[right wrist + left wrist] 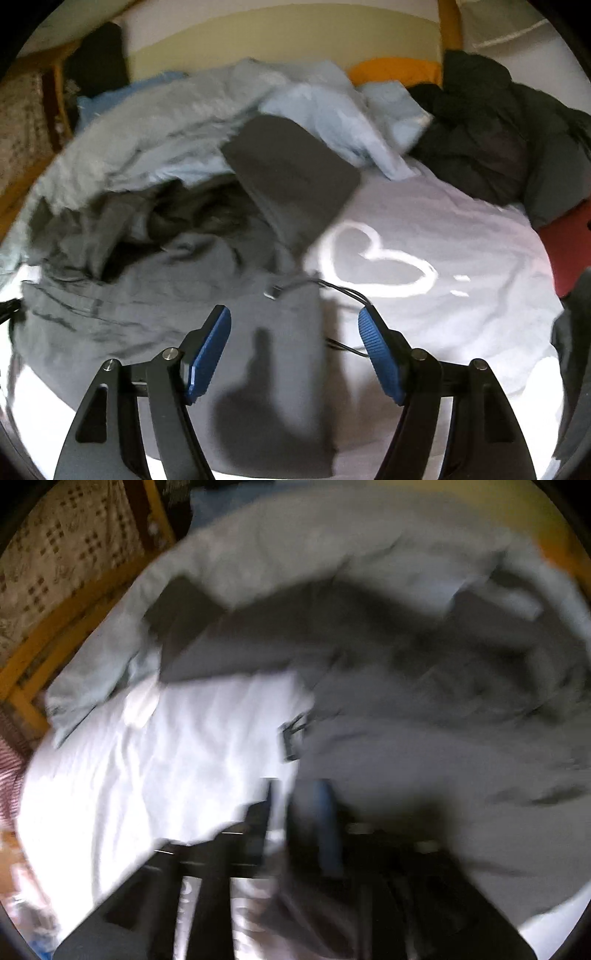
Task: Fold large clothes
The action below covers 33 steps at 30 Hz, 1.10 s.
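Note:
A large grey garment lies rumpled on a white bed sheet, with one flat end under my right gripper. My right gripper is open and empty, hovering above that end. In the blurred left wrist view the same grey garment fills the right side. My left gripper has its fingers close together with grey cloth between them at the garment's edge.
A pale blue blanket lies heaped behind the garment. A dark pile of clothes sits at the right, with a red item beside it. A thin black cable crosses the sheet. A wooden bed frame runs along the left.

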Each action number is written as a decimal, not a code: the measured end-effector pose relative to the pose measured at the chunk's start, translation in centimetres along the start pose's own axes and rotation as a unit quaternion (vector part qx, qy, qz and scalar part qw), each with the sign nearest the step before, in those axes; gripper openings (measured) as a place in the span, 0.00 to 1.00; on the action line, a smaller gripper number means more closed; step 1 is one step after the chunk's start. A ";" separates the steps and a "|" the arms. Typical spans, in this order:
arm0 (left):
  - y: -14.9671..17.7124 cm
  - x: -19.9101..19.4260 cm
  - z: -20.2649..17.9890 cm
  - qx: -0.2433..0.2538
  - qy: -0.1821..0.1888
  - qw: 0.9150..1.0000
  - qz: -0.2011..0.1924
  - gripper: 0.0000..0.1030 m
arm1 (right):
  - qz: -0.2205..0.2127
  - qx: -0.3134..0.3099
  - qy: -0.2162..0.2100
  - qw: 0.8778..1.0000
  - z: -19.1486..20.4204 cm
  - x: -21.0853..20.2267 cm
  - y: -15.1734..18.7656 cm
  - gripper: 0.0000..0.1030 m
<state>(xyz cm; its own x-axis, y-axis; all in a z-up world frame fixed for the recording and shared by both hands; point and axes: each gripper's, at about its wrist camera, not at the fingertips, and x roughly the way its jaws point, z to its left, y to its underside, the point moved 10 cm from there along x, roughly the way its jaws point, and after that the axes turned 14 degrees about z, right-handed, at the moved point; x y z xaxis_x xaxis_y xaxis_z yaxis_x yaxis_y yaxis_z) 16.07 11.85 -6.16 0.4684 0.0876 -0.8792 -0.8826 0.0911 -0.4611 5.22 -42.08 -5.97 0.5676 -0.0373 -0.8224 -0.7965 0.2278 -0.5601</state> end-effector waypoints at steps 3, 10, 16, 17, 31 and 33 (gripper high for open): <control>-0.8 -4.5 -1.6 0.031 0.019 0.996 -0.083 0.60 | -0.011 -0.035 -0.037 0.999 2.8 -0.6 0.1 0.71; 1.6 -2.5 -7.3 0.113 0.086 0.989 -0.049 0.61 | 0.077 -0.109 -0.021 0.991 7.3 4.2 4.0 0.71; 0.3 3.2 -3.8 0.028 0.064 0.997 -0.026 0.79 | 0.088 -0.102 -0.002 0.991 6.0 7.3 3.7 0.80; 0.3 4.0 -3.3 0.010 0.072 0.997 -0.012 0.83 | 0.091 -0.102 -0.003 0.991 5.7 8.1 3.7 0.84; 1.2 2.7 -3.3 0.005 0.032 0.999 -0.035 0.85 | 0.053 -0.072 0.020 0.996 4.8 6.7 2.9 0.89; 0.7 -0.3 -3.3 0.014 0.021 0.995 -0.094 0.85 | 0.024 -0.060 0.044 0.997 4.6 4.6 2.0 0.89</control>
<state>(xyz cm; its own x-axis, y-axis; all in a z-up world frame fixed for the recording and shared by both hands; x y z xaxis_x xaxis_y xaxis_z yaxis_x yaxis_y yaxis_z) 15.21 8.62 -6.63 0.6222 0.0255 -0.7824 -0.7782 0.1291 -0.6147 7.21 -37.34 -10.38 0.5126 -0.1167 -0.8507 -0.8440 0.1137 -0.5241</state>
